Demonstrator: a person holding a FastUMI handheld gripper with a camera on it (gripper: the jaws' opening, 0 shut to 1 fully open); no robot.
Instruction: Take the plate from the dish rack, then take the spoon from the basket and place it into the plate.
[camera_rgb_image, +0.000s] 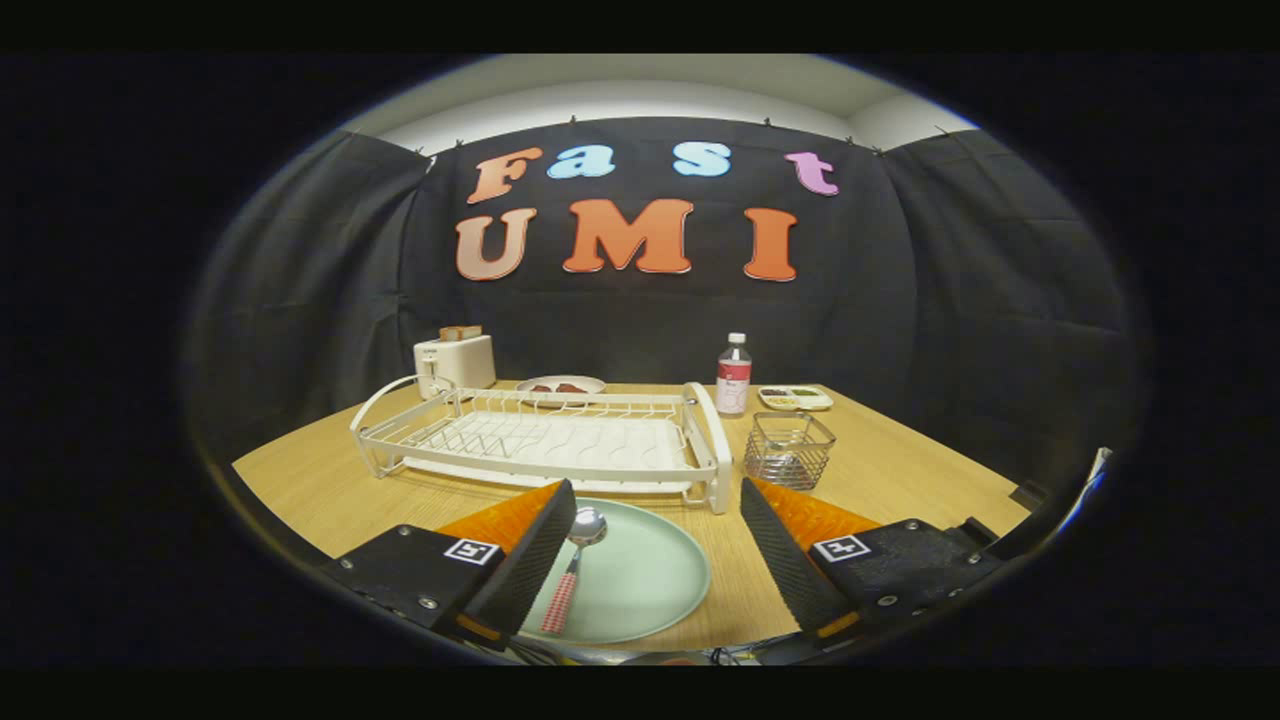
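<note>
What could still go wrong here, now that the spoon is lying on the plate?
The claw is open, its left finger close beside the spoon. Pulling away carelessly might nudge the spoon off the green plate. The plate also sits near the table's front edge, just before the dish rack, so a bump could push it against the rack or toward that edge.

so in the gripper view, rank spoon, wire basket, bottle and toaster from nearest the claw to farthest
1. Spoon: on the plate, between the open claw's fingers.
2. Wire basket: just ahead, right.
3. Bottle: beyond the basket.
4. Toaster: far left corner.
</note>
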